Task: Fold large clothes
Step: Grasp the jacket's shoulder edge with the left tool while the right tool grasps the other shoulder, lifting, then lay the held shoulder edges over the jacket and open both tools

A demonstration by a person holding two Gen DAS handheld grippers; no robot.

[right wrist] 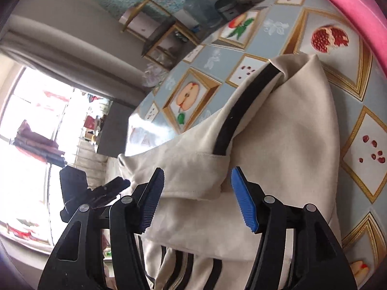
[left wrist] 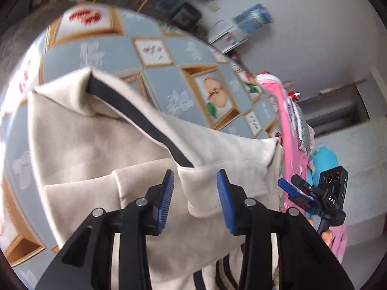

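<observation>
Fold step: the cream suede-like garment with black trim [left wrist: 96,145] lies doubled on the fruit-patterned table [left wrist: 154,77], near its edge. I see left gripper [left wrist: 195,200] and right gripper [right wrist: 197,198] both parted, pads clear of cloth. Next I need a fresh edge grasp.

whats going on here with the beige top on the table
A person holds a two-finger tool in each hand over a beige top with black trim, lying partly folded on a fruit-print tablecloth. Both the left tool and the right tool are open, pads apart, with a folded edge of the top lying between them but not pinched. A pink cloth sits at the table's edge. The fold looks just laid down.
</observation>
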